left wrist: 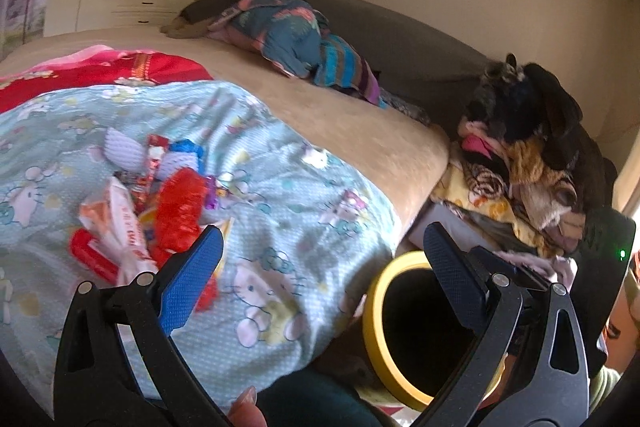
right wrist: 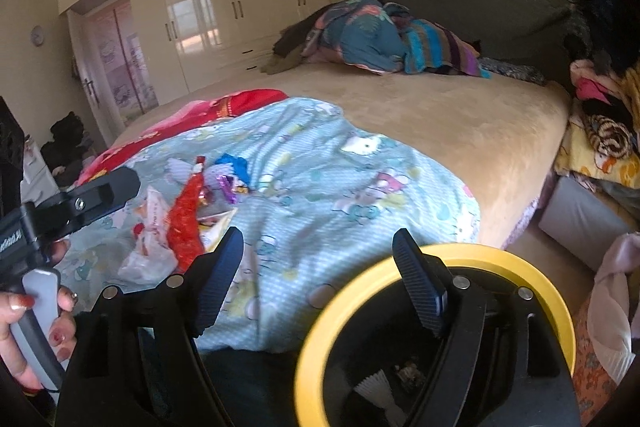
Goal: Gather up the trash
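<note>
A pile of trash wrappers lies on the light blue cartoon blanket on the bed: red crinkly wrapper, white packet, blue and purple pieces. It also shows in the right wrist view. A yellow-rimmed bin stands on the floor at the bed's corner, with some trash inside; it also shows in the left wrist view. My left gripper is open and empty, just right of the pile. My right gripper is open and empty, above the bin's rim. The left tool shows at the left.
The tan bed carries a red blanket and bundled colourful bedding at its head. A heap of clothes rises to the right of the bed, above a grey box. Cream wardrobes line the far wall.
</note>
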The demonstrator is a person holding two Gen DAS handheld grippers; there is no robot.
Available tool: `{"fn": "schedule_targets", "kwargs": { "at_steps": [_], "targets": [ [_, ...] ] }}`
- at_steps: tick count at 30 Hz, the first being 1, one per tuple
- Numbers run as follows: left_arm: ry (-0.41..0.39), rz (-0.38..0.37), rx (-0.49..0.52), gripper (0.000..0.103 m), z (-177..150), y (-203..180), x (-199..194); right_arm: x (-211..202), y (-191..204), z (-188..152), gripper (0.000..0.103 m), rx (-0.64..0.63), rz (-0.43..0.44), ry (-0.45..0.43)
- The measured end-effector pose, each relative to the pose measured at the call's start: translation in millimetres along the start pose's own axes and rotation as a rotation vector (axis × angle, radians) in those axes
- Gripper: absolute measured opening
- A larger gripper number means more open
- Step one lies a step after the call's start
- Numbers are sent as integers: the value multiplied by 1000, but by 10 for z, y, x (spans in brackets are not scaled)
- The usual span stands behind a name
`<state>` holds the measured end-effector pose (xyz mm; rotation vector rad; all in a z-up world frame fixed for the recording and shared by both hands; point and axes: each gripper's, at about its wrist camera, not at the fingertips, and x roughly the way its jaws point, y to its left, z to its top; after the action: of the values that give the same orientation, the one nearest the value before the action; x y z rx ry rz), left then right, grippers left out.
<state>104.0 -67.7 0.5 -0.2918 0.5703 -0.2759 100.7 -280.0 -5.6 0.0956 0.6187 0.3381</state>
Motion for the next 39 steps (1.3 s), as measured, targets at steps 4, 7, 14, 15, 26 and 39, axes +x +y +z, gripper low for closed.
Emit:
{"fn": "schedule_targets", "kwargs": {
  "at_steps": [4,7,14,15,26,39],
  "targets": [
    [-23,21,-37,92,43,160,-75,87,175,25,75,-20,27,3],
    [-39,39,-73,92,95,300,-136,143,298,35,75,-29,44,6],
    [-65,100,-144,92,168,643,-238,354,594,74,75,-51,86,22],
    [-68,111,-157,92,183,705,-248,383,622,76,75,-52,89,27],
    [-56,222,-272,92,274,1385,-239,857,984,87,75,-70,143,80],
    [48,287,-285,92,247,1814,54,1395,1224,59,74,-61,207,162]
  ]
}}
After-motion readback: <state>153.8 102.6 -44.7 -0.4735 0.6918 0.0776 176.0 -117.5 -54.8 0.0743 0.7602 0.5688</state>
